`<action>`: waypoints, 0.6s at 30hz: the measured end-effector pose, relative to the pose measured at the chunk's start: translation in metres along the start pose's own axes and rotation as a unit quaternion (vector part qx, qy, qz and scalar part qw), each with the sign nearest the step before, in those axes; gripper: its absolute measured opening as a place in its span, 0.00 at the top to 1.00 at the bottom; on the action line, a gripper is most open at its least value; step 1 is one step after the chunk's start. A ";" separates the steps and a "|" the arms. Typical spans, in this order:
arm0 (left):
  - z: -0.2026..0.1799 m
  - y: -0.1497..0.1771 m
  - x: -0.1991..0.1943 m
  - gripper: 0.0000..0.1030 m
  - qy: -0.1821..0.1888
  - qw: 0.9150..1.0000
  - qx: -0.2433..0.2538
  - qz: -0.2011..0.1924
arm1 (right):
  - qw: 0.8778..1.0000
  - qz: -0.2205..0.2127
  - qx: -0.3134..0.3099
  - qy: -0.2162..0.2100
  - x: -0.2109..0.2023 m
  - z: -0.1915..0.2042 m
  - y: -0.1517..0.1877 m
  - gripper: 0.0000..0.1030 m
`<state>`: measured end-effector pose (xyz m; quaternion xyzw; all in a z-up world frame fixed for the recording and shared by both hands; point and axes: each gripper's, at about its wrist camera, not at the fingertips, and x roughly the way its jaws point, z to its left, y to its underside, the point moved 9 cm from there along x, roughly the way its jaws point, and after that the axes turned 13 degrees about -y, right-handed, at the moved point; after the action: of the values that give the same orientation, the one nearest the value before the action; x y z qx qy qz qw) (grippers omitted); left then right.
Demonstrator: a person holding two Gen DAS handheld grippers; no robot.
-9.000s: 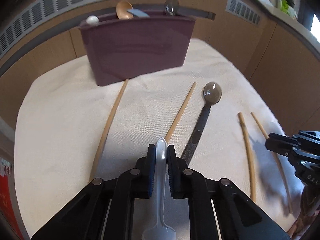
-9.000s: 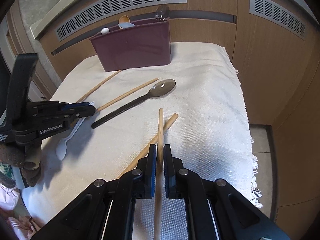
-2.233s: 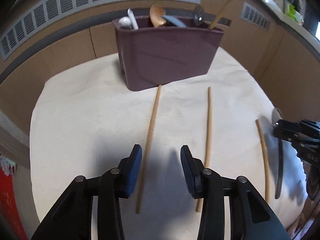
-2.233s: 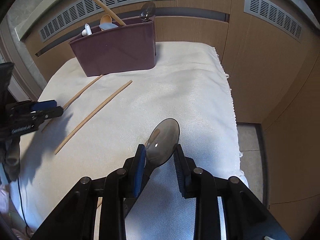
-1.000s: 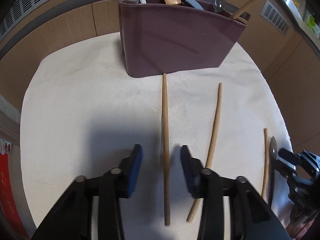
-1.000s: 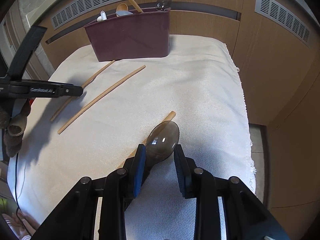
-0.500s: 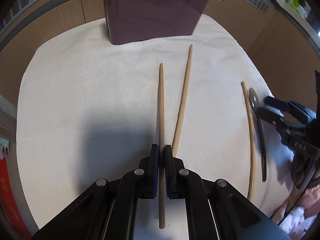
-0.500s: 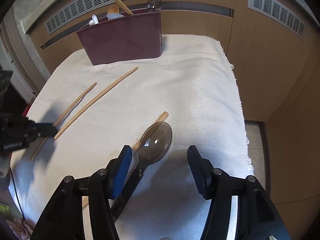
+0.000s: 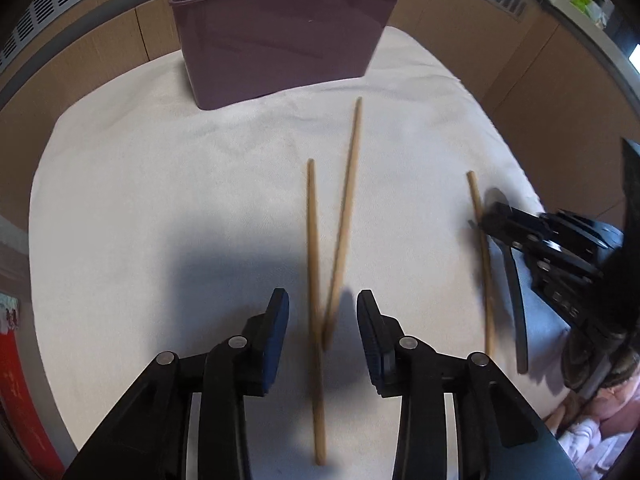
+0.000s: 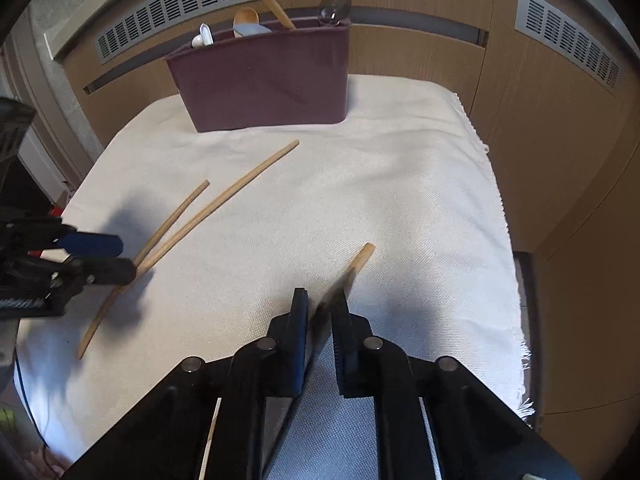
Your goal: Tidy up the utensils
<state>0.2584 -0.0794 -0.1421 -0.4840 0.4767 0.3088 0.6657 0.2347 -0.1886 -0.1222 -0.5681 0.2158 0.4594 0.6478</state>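
Dark spoon (image 10: 334,304) blurred between right gripper (image 10: 320,312) fingers

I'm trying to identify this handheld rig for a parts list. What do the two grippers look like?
Both are matte black. The left gripper has angular linkage arms with silver pivot pins, and ribbed blue pads line its fingers. The right gripper has the same build; seen from the left wrist, raised lettering marks its body, too blurred to read.

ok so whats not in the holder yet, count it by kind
wooden chopsticks: 3
dark spoon: 1
total: 4 outside the holder
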 end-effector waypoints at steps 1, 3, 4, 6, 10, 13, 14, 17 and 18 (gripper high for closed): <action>0.001 -0.006 0.003 0.64 -0.002 1.000 0.001 0.001 | 1.000 -0.001 0.000 0.000 -0.002 -0.001 0.000 0.90; 0.001 -0.016 0.007 0.64 -0.001 1.000 0.007 0.004 | 1.000 -0.005 -0.002 -0.005 -0.006 -0.003 0.000 0.90; 0.001 -0.020 0.010 0.65 -0.003 1.000 0.009 0.006 | 1.000 -0.008 -0.003 -0.007 -0.008 -0.004 0.001 0.90; 0.002 -0.028 0.016 0.66 -0.004 1.000 0.012 0.012 | 1.000 -0.012 -0.006 -0.015 -0.012 -0.006 0.001 0.90; 0.000 -0.034 0.023 0.75 -0.007 1.000 0.013 0.009 | 1.000 -0.013 -0.003 -0.019 -0.019 -0.012 0.007 0.74; -0.006 -0.034 0.021 0.83 -0.022 0.999 0.026 -0.010 | 1.000 -0.002 0.017 -0.020 -0.018 -0.018 0.016 0.53; -0.009 -0.033 0.020 0.83 -0.025 0.999 0.030 -0.012 | 1.000 0.000 0.024 -0.019 -0.017 -0.020 0.018 0.53; -0.012 -0.022 0.019 0.83 -0.021 0.999 0.041 -0.005 | 0.999 0.001 0.032 -0.018 -0.014 -0.022 0.019 0.53; -0.011 -0.017 0.020 0.83 -0.027 0.999 0.045 -0.004 | 0.999 0.000 0.032 -0.014 -0.013 -0.021 0.018 0.53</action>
<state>0.2768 -0.0962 -0.1552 -0.4470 0.4700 0.2977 0.7004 0.2189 -0.2139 -0.1272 -0.5406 0.2215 0.4604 0.6684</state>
